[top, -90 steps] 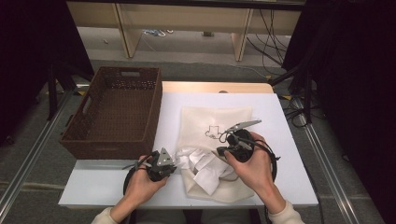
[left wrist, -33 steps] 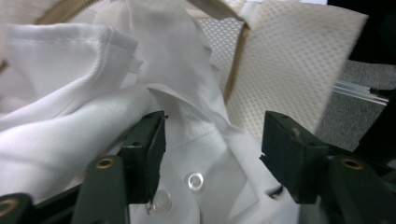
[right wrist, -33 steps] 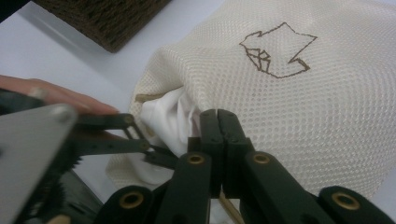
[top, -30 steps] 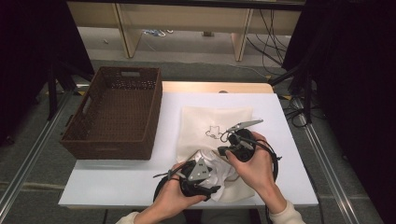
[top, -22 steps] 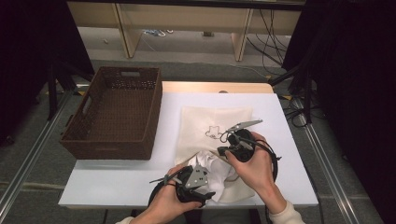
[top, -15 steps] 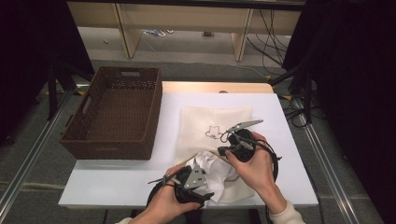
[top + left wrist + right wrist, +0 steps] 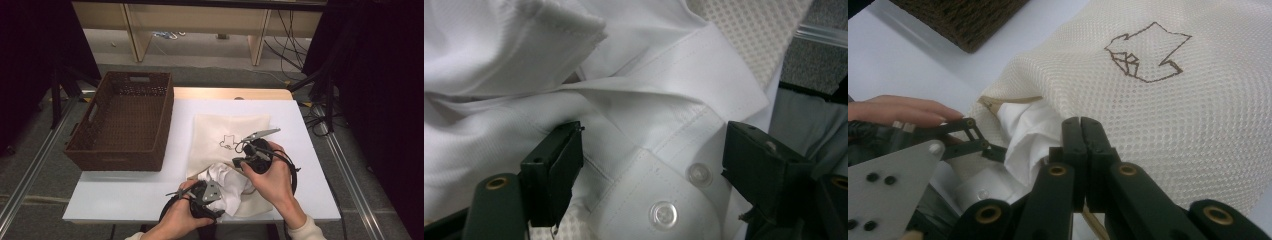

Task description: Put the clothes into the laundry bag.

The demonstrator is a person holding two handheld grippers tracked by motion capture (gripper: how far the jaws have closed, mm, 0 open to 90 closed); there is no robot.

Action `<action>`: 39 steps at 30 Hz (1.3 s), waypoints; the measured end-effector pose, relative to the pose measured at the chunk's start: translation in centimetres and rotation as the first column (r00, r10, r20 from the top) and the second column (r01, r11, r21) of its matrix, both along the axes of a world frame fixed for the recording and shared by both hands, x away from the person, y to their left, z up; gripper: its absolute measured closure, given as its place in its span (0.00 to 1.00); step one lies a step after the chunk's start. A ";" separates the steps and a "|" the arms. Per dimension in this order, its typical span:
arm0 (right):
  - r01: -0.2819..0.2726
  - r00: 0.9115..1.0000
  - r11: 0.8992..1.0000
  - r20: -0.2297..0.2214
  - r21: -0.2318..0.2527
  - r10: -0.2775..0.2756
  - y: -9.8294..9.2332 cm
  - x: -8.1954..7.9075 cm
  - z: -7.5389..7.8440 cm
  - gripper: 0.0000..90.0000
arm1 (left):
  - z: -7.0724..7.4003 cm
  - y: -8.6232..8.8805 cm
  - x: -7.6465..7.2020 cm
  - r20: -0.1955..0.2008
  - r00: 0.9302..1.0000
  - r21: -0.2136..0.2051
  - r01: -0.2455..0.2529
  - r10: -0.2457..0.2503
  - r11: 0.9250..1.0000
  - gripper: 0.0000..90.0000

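A white shirt (image 7: 226, 184) lies bunched at the mouth of a cream mesh bag (image 7: 227, 136), partly pushed inside and partly spilling out over the bag's near edge. Seen close up in the left gripper view, the shirt (image 7: 634, 115) is smooth woven cotton with stitched seams, a folded cuff or placket, and two clear round buttons (image 7: 663, 214) near the bottom. The bag is an open honeycomb weave with a small brown outline figure (image 7: 1148, 52) stitched on its face and a tan trim along the opening. The left tongs (image 7: 651, 165) stand wide apart over the buttoned part of the shirt, their jaws having just been opening, with the cloth between them but not pinched. The right tongs (image 7: 1081, 145) are closed, pinching the bag's edge beside the opening, so that the mouth is raised over the shirt. In the high view the left tongs (image 7: 220, 197) sit at the bag's near left corner and the right tongs (image 7: 242, 152) on the bag's right side. The bag lies flat on a white desk (image 7: 125, 195); left of the bag sits a dark brown woven basket (image 7: 125, 122). Beyond the bag, past the desk's far edge, are pale wooden table legs (image 7: 131, 25) on a grey floor, with loose cables (image 7: 292, 27) trailing, and black curtains (image 7: 380, 90) close in both sides.
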State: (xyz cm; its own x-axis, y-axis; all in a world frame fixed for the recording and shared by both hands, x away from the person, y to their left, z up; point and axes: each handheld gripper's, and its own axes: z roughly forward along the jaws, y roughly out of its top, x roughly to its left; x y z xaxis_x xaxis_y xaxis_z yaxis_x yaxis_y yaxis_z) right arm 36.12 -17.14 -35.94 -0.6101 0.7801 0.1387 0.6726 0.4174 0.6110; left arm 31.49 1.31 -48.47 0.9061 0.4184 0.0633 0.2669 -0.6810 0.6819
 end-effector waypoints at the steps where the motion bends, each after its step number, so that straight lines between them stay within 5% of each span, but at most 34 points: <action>1: 0.001 1.000 1.000 0.000 0.001 -0.001 0.0 0.0 0.0 1.00 | 0.0 -0.1 0.1 -0.010 1.000 0.000 -0.001 0.001 1.000 0.28; 8: 0.005 1.000 1.000 -0.002 0.000 -0.005 0.0 -0.1 0.1 1.00 | 0.0 0.1 1.2 -0.073 0.997 -0.034 -0.018 0.016 0.999 0.45; 19: -0.001 1.000 1.000 -0.006 -0.001 0.001 0.0 0.0 0.0 1.00 | 0.6 -0.2 2.3 -0.113 0.993 -0.007 -0.036 0.035 0.999 0.71; 28: 0.006 1.000 1.000 -0.005 -0.001 -0.006 0.2 -0.1 0.0 1.00 | 0.8 -0.9 2.3 -0.018 0.999 0.046 -0.028 0.029 0.999 0.91; 32: 0.009 1.000 1.000 -0.006 0.002 -0.009 0.2 -0.1 0.0 1.00 | 1.0 -0.9 2.4 -0.027 0.998 -0.013 -0.050 0.049 0.999 0.92; 33: 0.008 1.000 1.000 -0.003 0.002 -0.008 0.1 -0.1 0.0 1.00 | 1.2 -0.9 2.7 0.012 1.000 -0.029 -0.029 0.029 0.999 0.93; 34: 0.010 1.000 1.000 -0.006 0.003 -0.010 0.1 -0.1 0.0 1.00 | 1.2 -1.0 2.5 -0.017 0.998 -0.053 -0.063 0.062 0.997 0.93; 39: 0.002 1.000 1.000 -0.002 0.001 -0.002 0.0 -0.1 0.2 1.00 | 2.0 -1.5 3.1 0.008 0.994 -0.140 -0.104 0.107 0.985 0.93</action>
